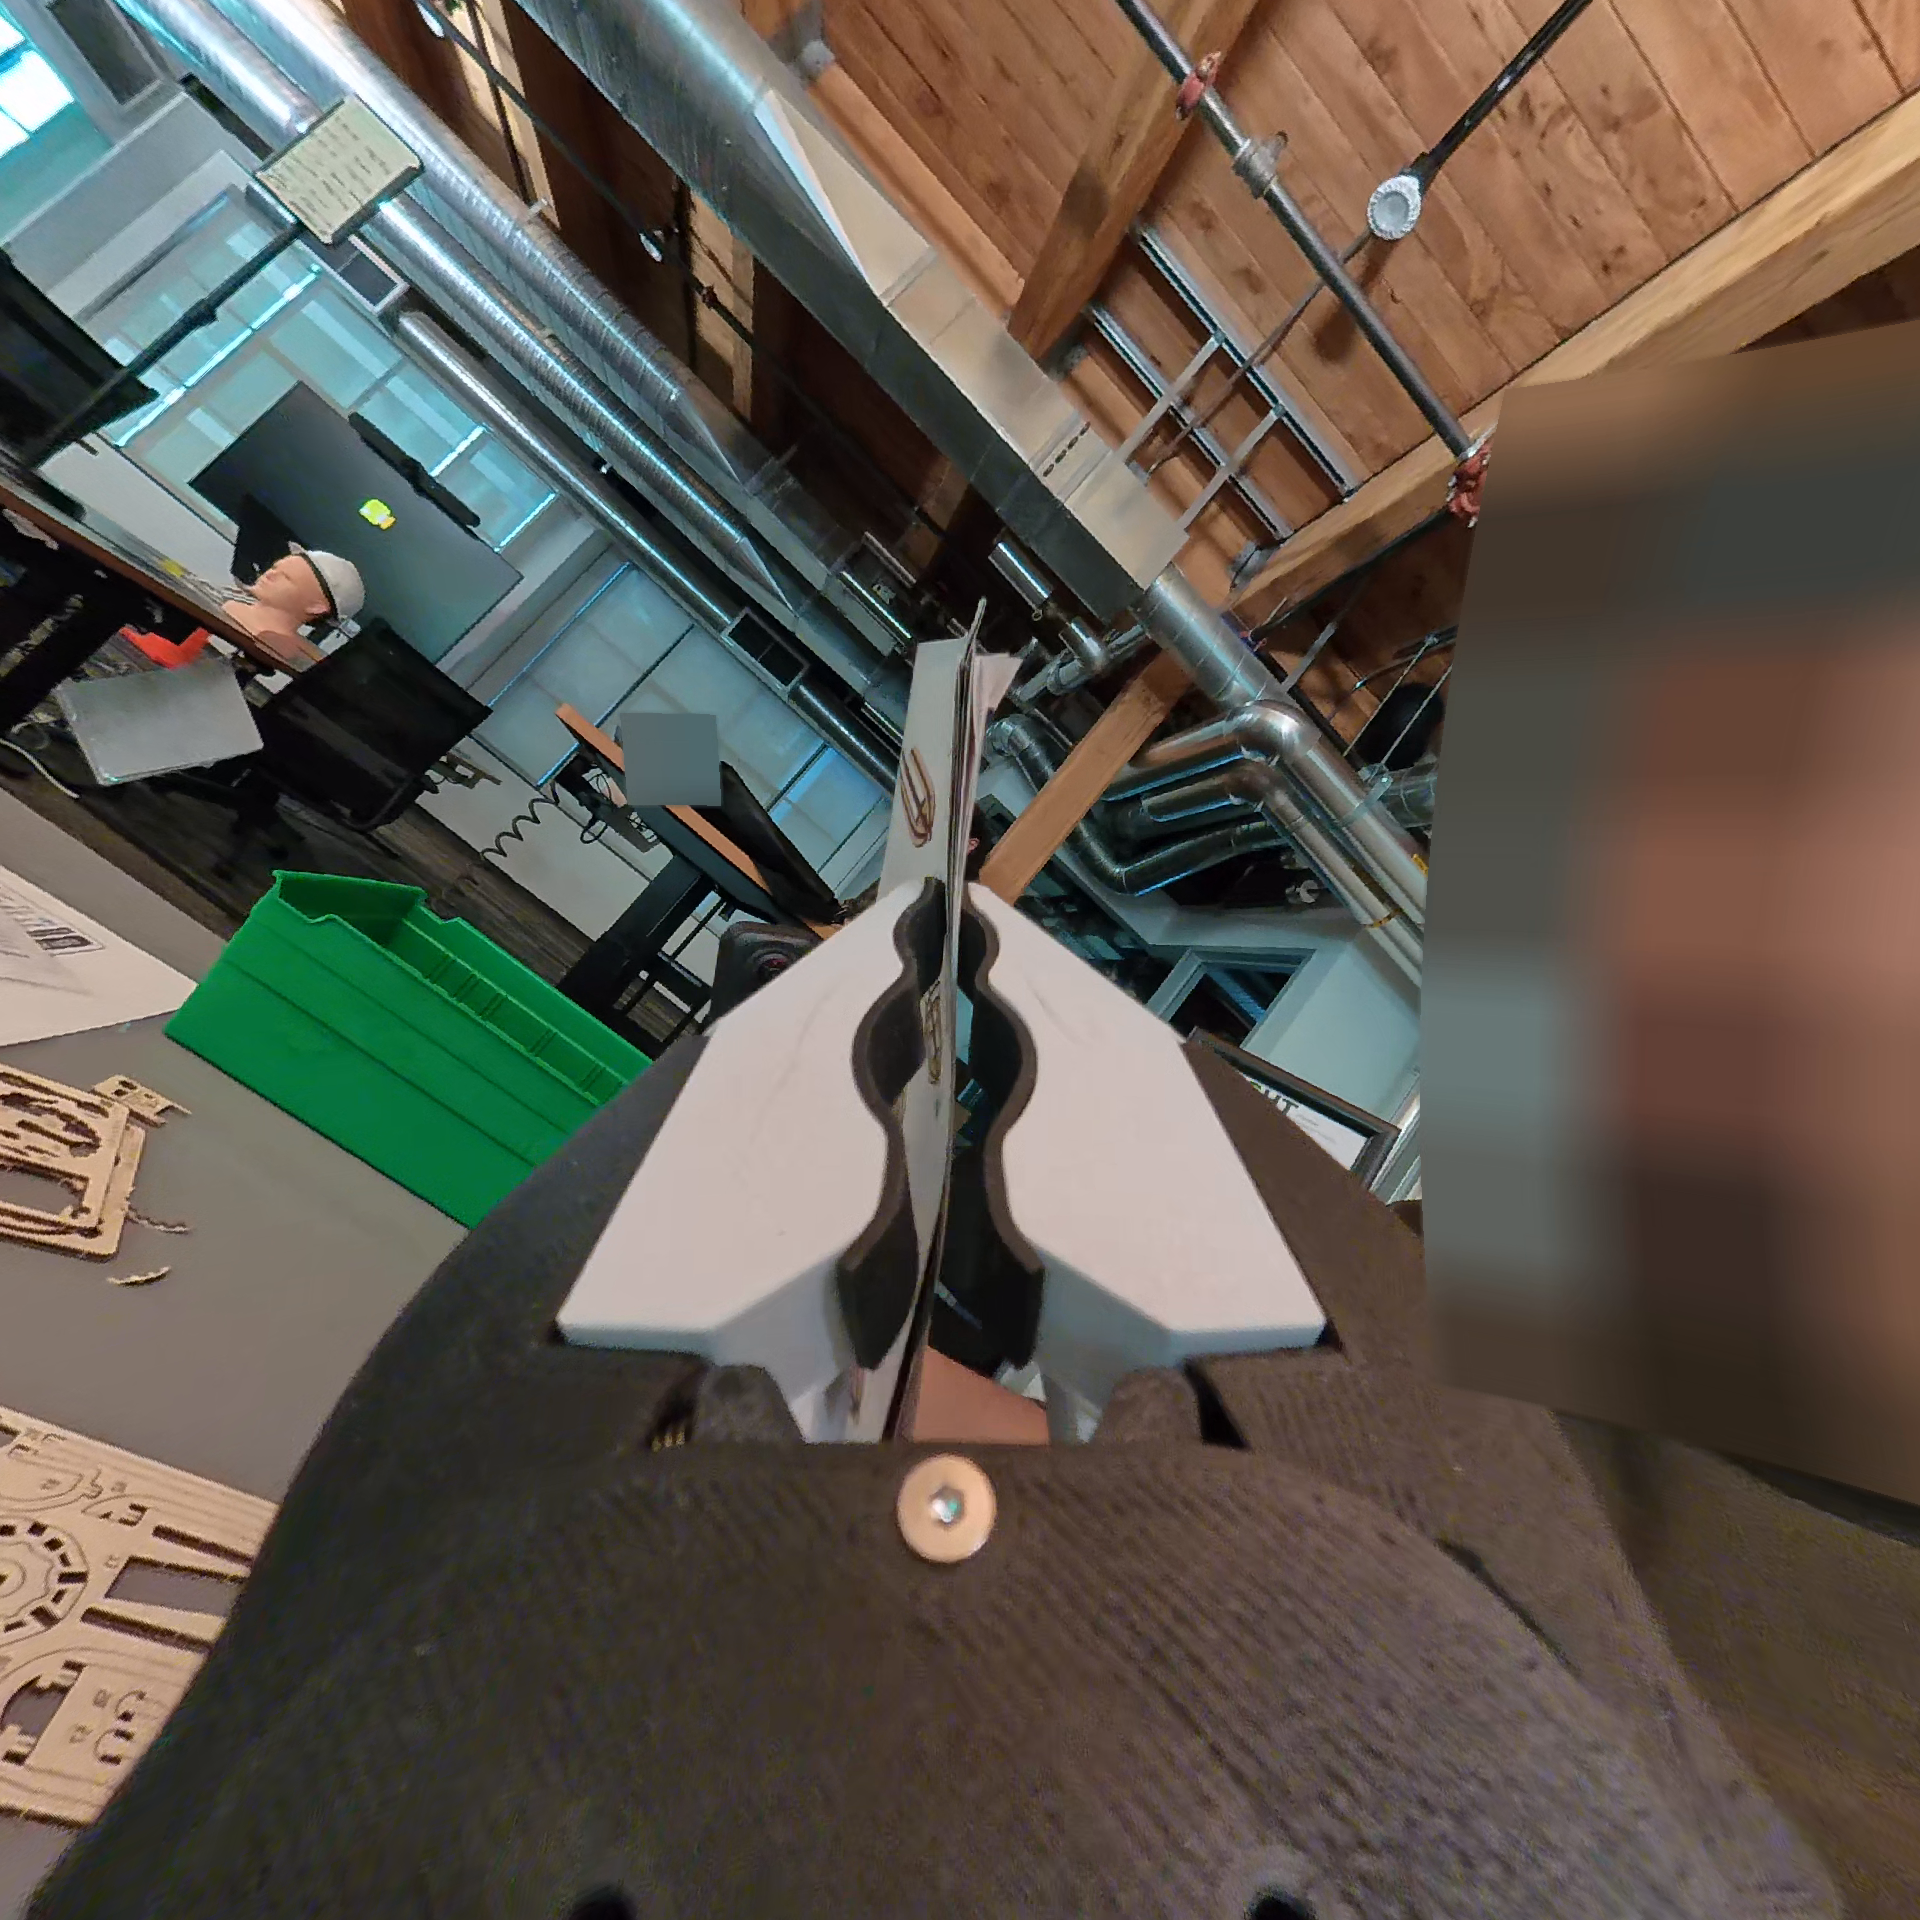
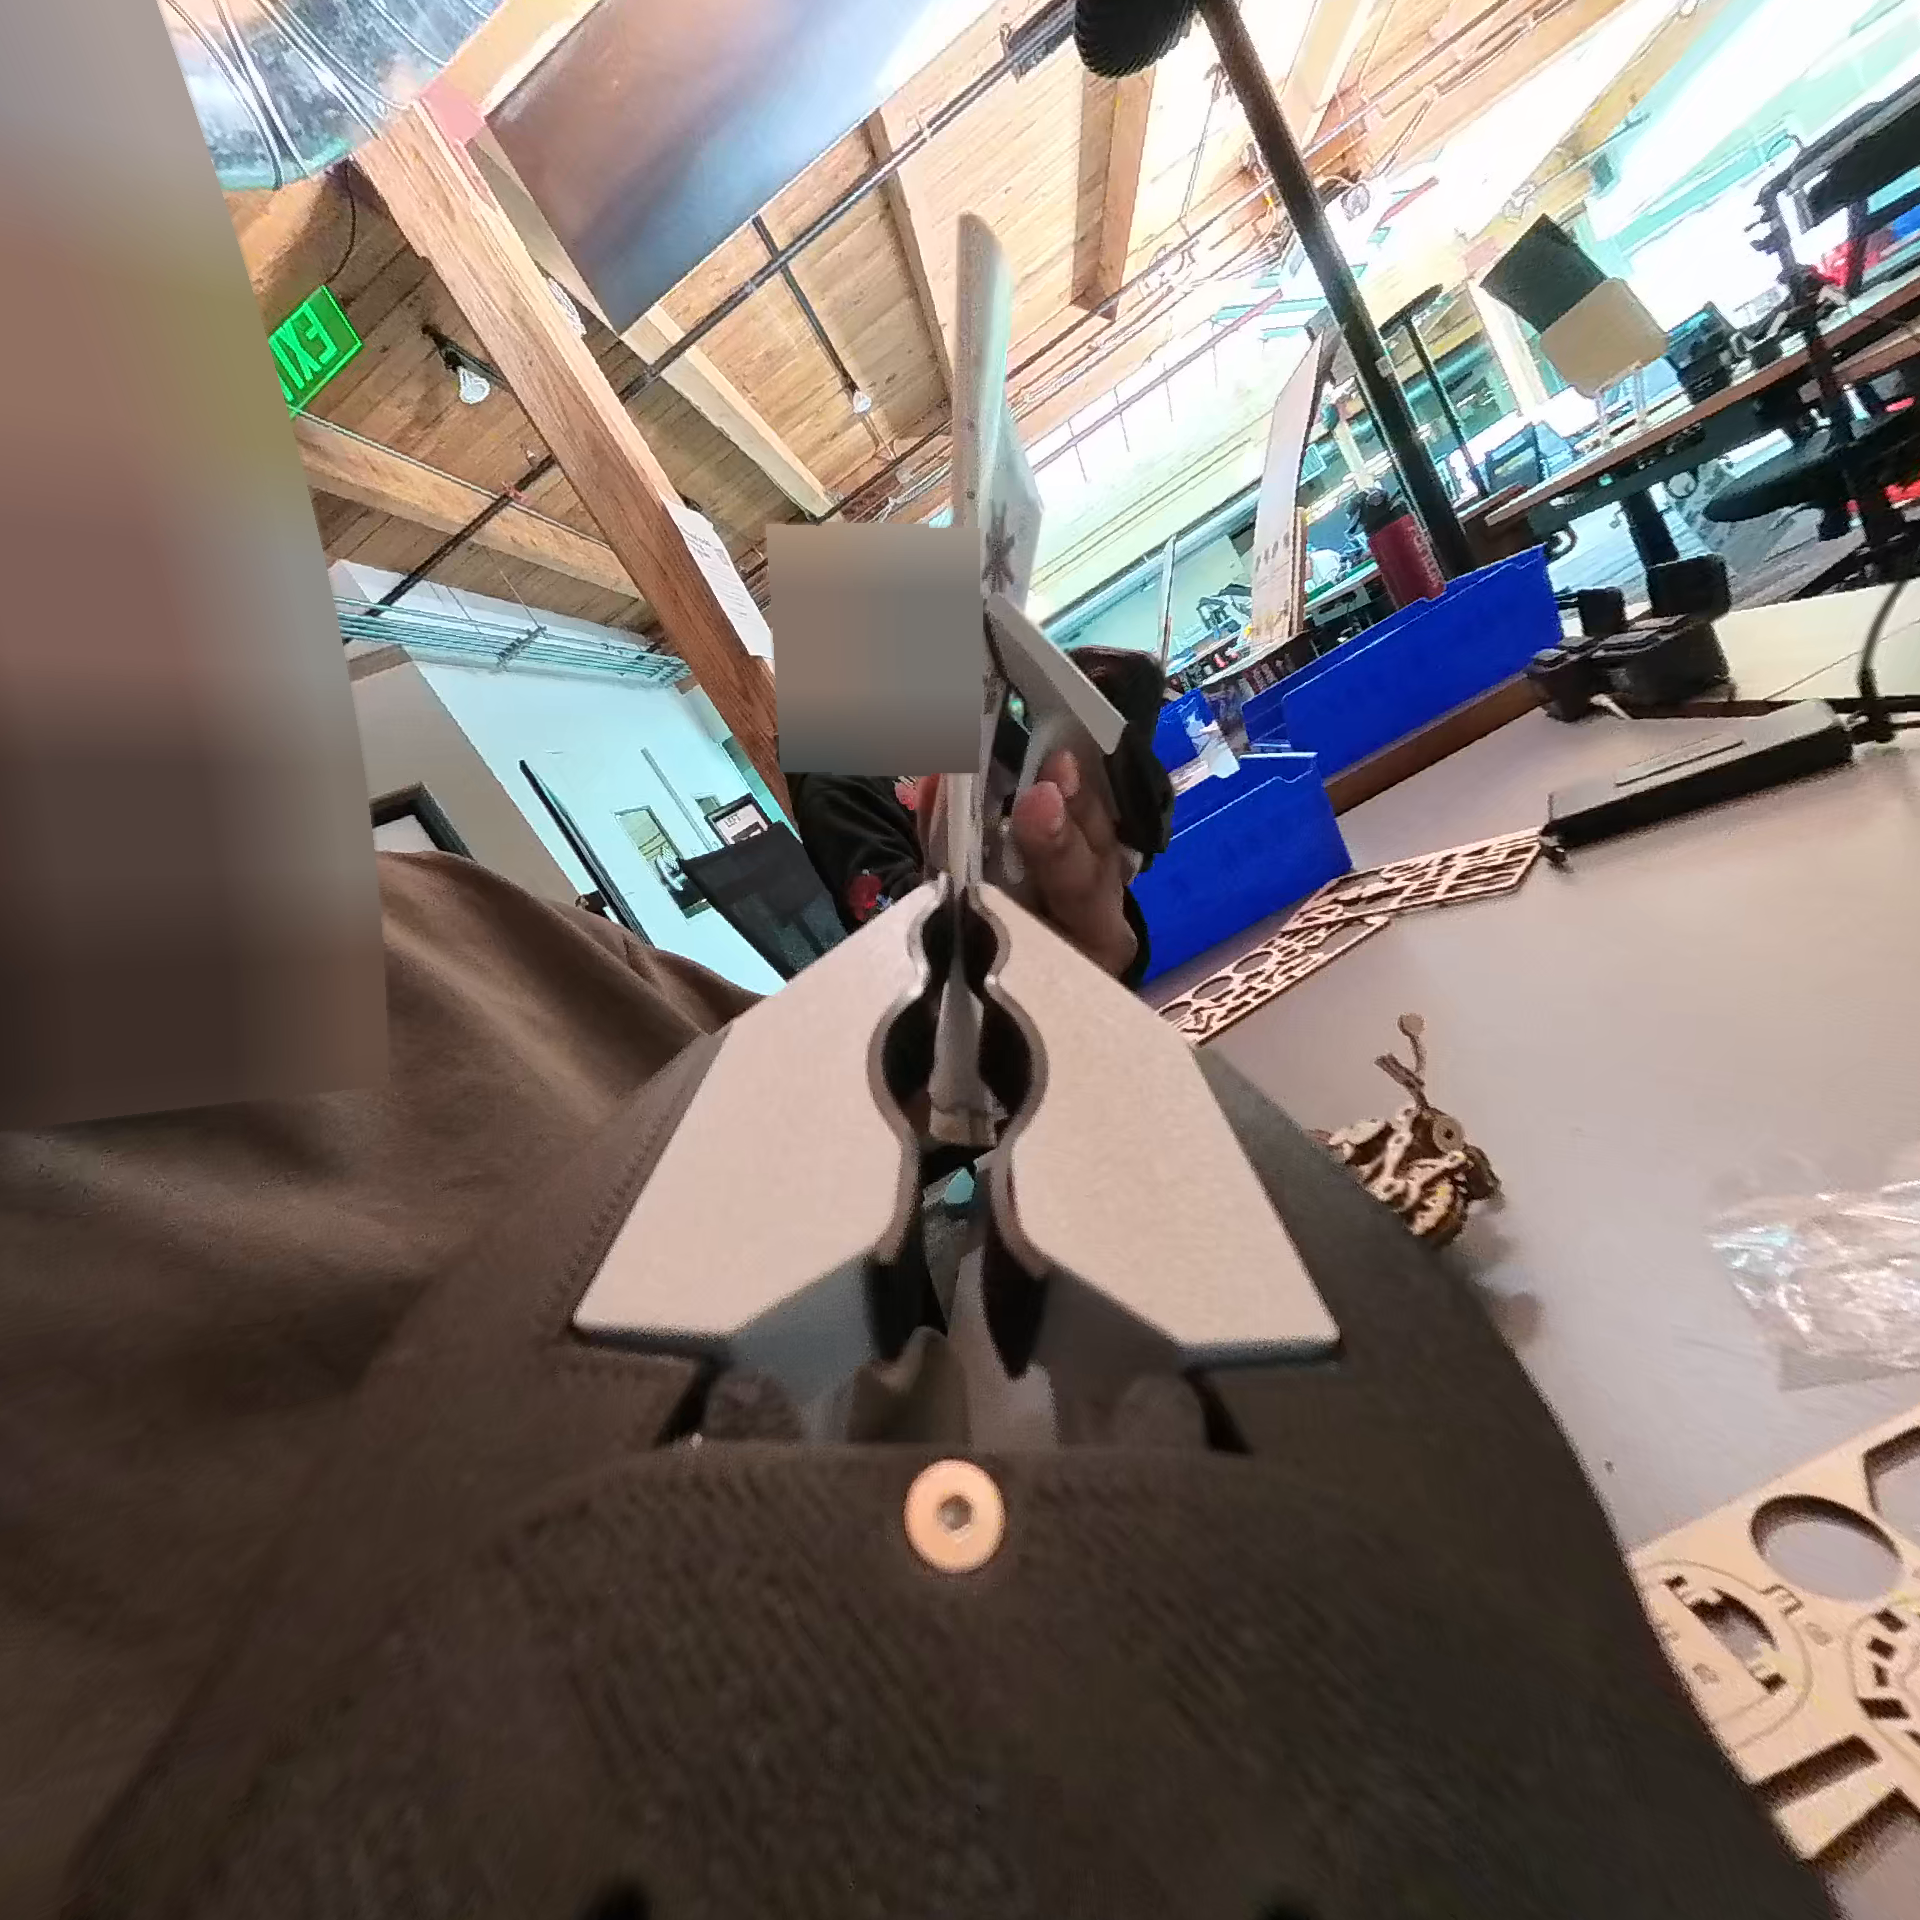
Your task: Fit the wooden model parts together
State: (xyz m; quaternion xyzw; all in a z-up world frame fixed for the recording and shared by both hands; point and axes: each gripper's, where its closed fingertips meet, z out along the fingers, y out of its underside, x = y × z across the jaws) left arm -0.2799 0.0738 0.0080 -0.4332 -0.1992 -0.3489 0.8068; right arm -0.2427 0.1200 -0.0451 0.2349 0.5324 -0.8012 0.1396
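A grey surface [image 2: 1621,1039] in an open workshop with timber ceiling beams and silver ducts carries laser-cut wooden sheets [image 1: 73,1164] at the near left, beside a green bin [image 1: 395,1039]. In the right wrist view, blue bins [image 2: 1236,862] stand at the far side, more wooden sheets [image 2: 1351,925] lie flat, and a small part-built wooden model [image 2: 1423,1164] sits at the near right beside a clear plastic bag [image 2: 1829,1278]. Both tools are raised above the surface: the left hand-held gripper [image 1: 951,914] pinches a white printed booklet [image 1: 940,748] edge-on, and the right hand-held gripper [image 2: 961,904] pinches the same booklet [image 2: 987,416], its pages fanning upward.
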